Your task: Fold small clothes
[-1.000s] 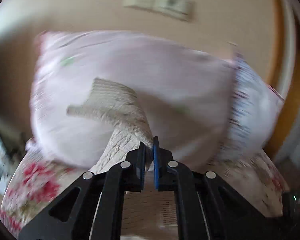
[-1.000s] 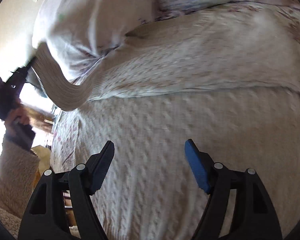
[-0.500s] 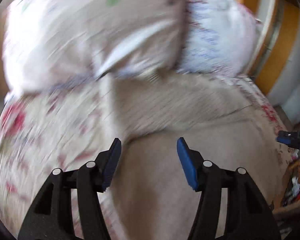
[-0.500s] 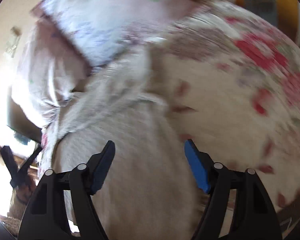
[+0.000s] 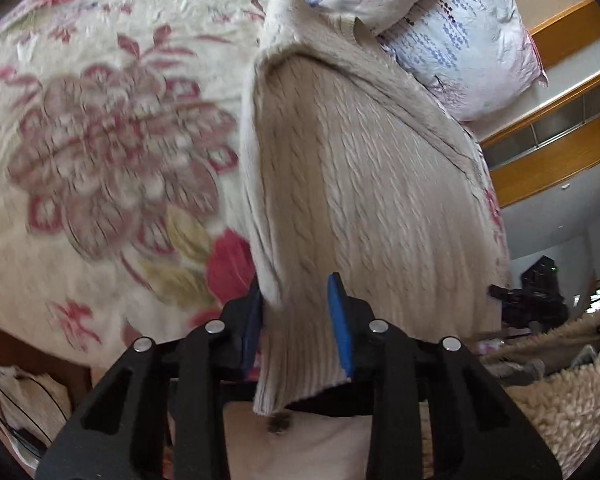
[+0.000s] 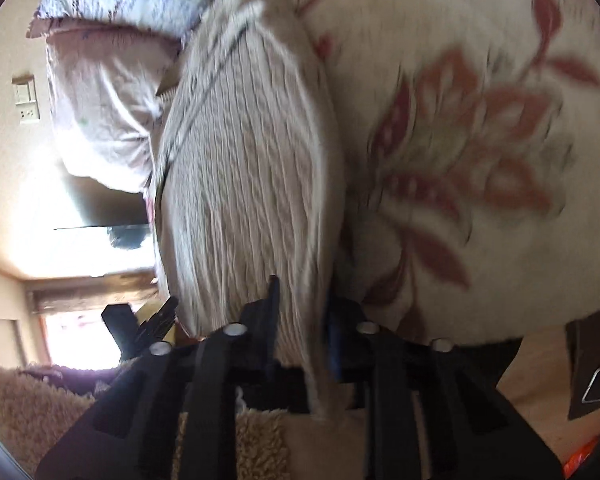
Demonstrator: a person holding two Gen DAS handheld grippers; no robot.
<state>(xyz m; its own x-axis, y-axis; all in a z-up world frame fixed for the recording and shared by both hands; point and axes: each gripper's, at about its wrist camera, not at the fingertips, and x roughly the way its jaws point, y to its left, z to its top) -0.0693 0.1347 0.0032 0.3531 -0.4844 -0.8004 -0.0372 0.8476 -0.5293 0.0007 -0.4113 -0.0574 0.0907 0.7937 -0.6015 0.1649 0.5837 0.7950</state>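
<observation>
A beige cable-knit sweater (image 5: pixel 352 168) lies on the floral bedspread (image 5: pixel 100 140), folded lengthwise, its far end against the pillows. My left gripper (image 5: pixel 296 312) is shut on the sweater's near left hem corner, the ribbed hem hanging between the fingers. In the right wrist view the same sweater (image 6: pixel 244 184) runs away from me; my right gripper (image 6: pixel 302 312) is shut on its near right hem corner. Both grip at the bed's near edge.
Two pale patterned pillows (image 5: pixel 460 28) lie at the head of the bed, also in the right wrist view (image 6: pixel 112 40). Wooden shelving (image 5: pixel 552 140) stands at the right. A wall outlet (image 6: pixel 26 100) and a bright window (image 6: pixel 80 340) are to the left. The person's fleece sleeves (image 5: pixel 572 392) are near.
The left gripper released a raised sleeve, both grippers swung down to the sweater's near hem, and both closed on it, one at each corner.
</observation>
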